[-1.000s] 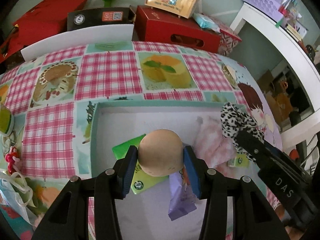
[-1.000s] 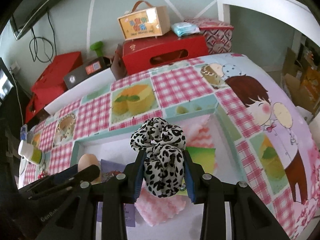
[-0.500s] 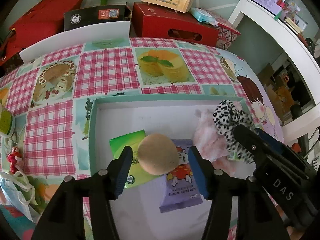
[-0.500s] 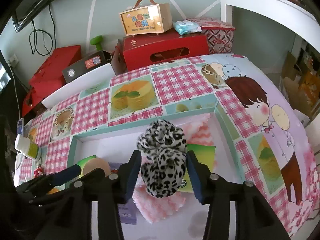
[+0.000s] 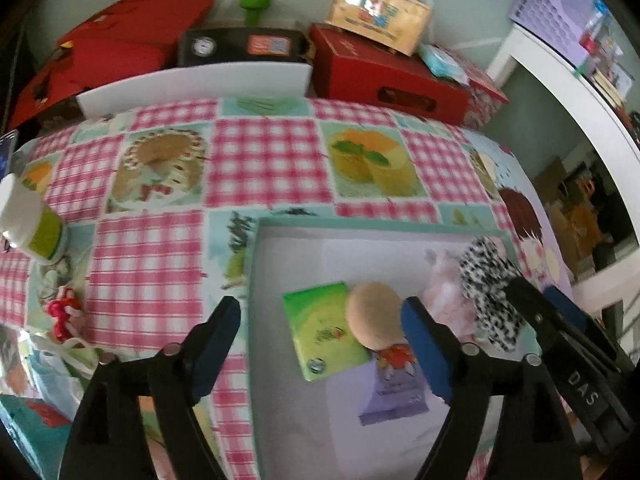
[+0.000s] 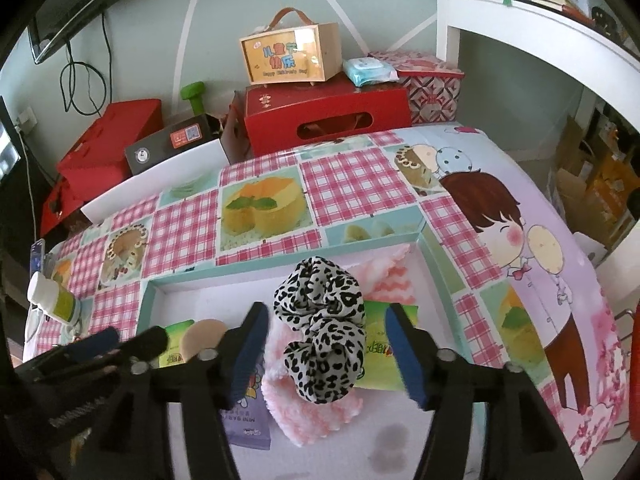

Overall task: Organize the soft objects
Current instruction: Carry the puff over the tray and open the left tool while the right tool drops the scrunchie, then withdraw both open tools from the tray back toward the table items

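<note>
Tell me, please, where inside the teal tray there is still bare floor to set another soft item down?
The tray has bare white floor along its far wall, behind the green packet and beige sponge puff, and at the near side below the purple packet. The right end is crowded: leopard scrunchie atop the pink cloth.

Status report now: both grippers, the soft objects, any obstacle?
Left gripper, right gripper: opening, holding nothing. Beige puff, leopard scrunchie lie in tray. No obstacle.
</note>
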